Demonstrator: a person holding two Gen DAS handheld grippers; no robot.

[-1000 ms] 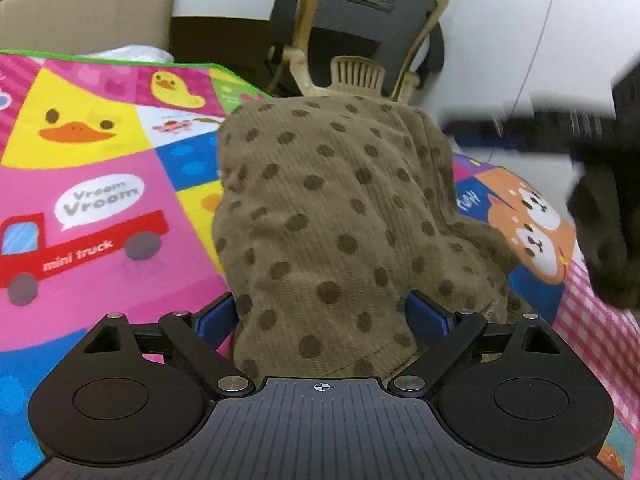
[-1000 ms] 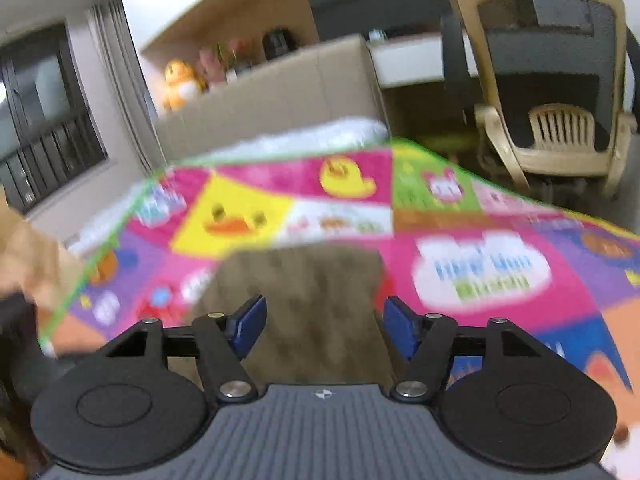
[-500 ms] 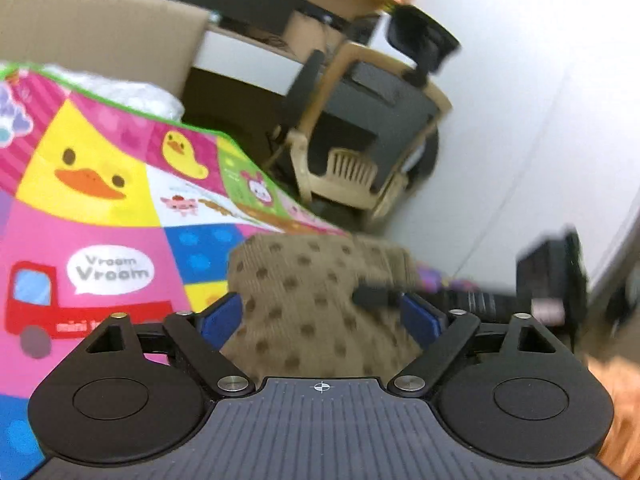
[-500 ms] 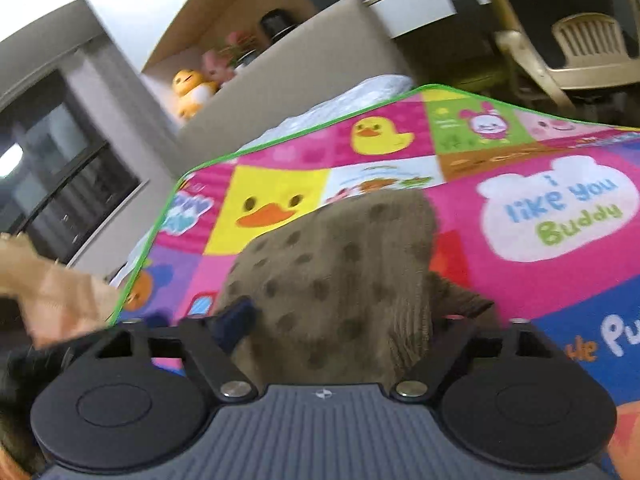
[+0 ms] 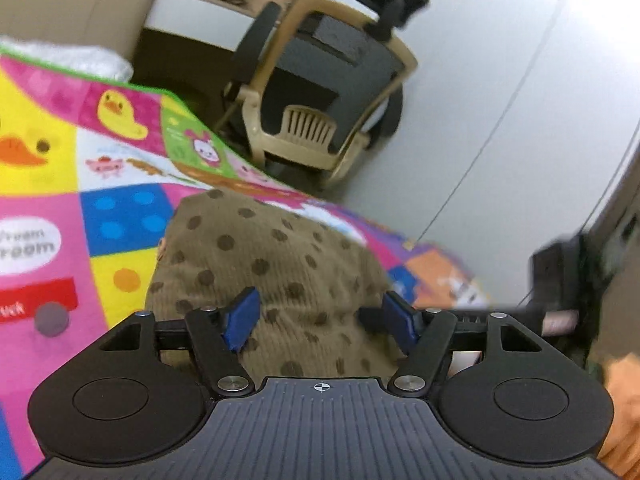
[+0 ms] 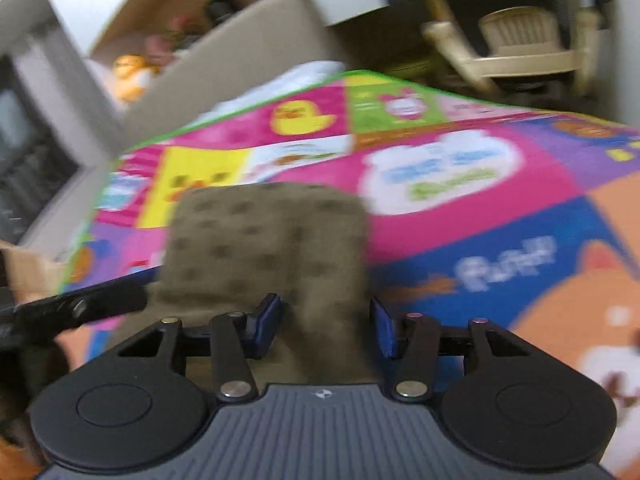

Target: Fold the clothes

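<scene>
Brown polka-dot garment (image 5: 276, 280) lies on the bright patchwork play mat (image 5: 120, 216), in a compact, roughly rectangular bundle; it looks folded at least once already. Ribbed, corduroy-like cloth.

Handling, my estimate: light, soft, limp. It will sag and drape from any single hold and will not keep a crease unless pressed flat. The ribbed texture should grip the blue pads well, so slipping seems unlikely. It is not fragile. Best hold is at the near edge, one pinch toward each near corner, so the layers lift together and do not fan out.

Orientation: the long axis runs away from both grippers, from the near edge below them to the far squared edge, which points toward the beige office chair (image 5: 320, 92). Right wrist view is motion-blurred, so the layering on the right side (image 6: 332, 248) is uncertain.

Left gripper (image 5: 320, 320): jaws spread wide, holding nothing, poised over the near part of the cloth. Right gripper (image 6: 326, 328): jaws also apart, empty; cloth lies between and under the pads, not pinched.
</scene>
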